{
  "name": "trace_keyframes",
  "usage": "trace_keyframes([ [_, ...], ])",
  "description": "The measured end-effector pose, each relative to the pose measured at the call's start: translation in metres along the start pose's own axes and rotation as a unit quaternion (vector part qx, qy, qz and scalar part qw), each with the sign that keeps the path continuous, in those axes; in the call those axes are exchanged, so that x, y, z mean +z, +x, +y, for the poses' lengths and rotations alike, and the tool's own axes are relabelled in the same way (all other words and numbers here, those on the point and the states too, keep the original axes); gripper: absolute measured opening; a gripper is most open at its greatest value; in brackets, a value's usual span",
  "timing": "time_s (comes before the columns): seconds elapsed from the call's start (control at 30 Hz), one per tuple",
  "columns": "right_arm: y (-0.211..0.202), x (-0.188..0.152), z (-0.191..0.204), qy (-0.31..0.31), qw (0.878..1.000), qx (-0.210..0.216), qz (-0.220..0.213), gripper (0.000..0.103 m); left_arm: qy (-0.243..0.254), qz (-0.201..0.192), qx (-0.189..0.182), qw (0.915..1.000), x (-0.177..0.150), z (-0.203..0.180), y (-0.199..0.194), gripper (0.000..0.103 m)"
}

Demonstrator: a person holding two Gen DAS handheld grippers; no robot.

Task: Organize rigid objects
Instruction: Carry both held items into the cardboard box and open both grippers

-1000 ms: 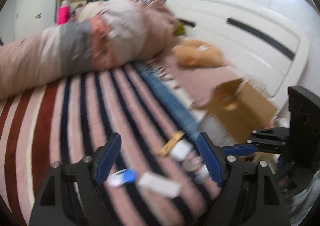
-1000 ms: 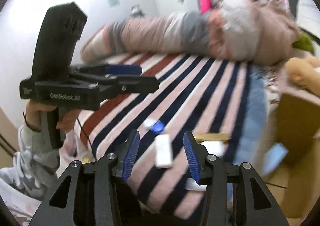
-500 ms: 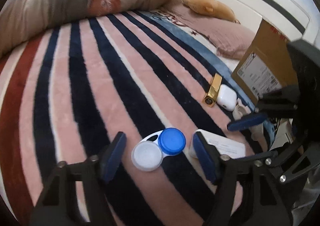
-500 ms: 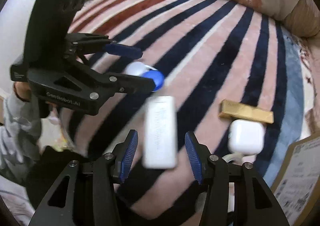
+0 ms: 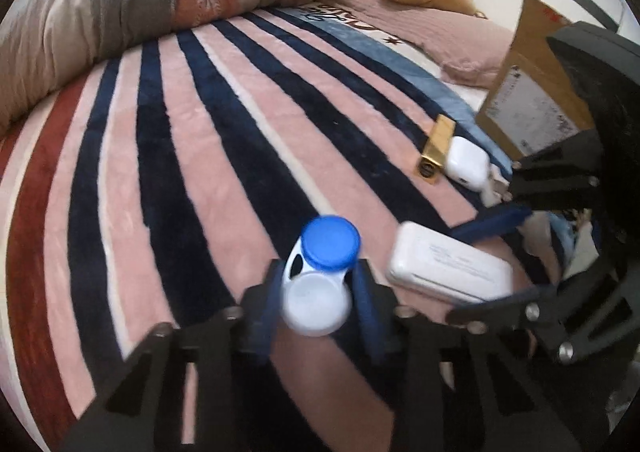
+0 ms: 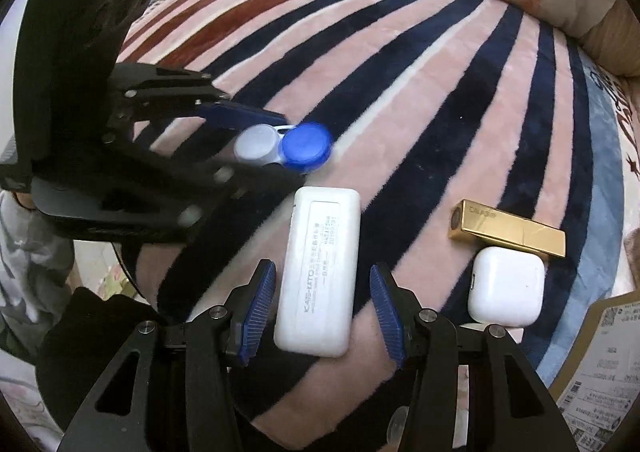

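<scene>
Left gripper [image 5: 318,300] around contact-lens case [image 5: 320,272]

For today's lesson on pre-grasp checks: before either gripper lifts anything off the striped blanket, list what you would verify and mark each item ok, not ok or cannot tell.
1. Left gripper pads either side of the white-and-blue twin-cap contact lens case: ok.
2. Left pads pressing the case firmly: cannot tell, the view is blurred.
3. Right gripper straddles the white rounded rectangular plastic box: ok.
4. Right pads touching the box: not ok, gaps show on both sides.
5. Gold rectangular tube and white rounded earbud case lie outside the right fingers: ok.
6. Room between the two grippers: not ok, they are close together.
</scene>
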State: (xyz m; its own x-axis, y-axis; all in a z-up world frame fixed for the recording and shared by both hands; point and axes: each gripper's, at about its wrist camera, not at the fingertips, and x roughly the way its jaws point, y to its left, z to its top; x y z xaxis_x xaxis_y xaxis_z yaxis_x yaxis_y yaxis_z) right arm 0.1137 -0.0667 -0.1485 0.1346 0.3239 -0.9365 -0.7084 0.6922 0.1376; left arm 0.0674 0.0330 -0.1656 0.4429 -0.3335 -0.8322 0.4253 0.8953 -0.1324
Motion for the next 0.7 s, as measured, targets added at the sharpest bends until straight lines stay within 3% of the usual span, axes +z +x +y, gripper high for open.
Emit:
trace_keyframes([
  [0.07,0.0,-0.001,0.001,-0.01,1.0,-0.009,-0.001,0.031,-0.005,-0.002,-0.002,1.0,0.001,0.001,0.0,0.028],
  [0.2,-0.008,-0.002,0.007,-0.019,0.999,-0.036,-0.018,0.031,-0.008,-0.011,0.004,0.9999,-0.002,0.0,-0.014,0.028],
  [0.4,-0.08,-0.01,0.025,-0.019,0.993,-0.031,-0.114,0.031,-0.005,-0.075,0.015,0.9971,0.011,-0.014,-0.082,0.028],
  [0.53,-0.136,-0.029,0.031,-0.011,0.984,-0.037,-0.177,0.031,0.022,-0.133,0.014,0.9908,0.037,-0.054,-0.141,0.028],
  [0.7,-0.213,-0.081,0.004,0.038,0.961,-0.068,-0.264,0.031,0.094,-0.168,-0.038,0.9805,0.083,-0.134,-0.175,0.028],
])
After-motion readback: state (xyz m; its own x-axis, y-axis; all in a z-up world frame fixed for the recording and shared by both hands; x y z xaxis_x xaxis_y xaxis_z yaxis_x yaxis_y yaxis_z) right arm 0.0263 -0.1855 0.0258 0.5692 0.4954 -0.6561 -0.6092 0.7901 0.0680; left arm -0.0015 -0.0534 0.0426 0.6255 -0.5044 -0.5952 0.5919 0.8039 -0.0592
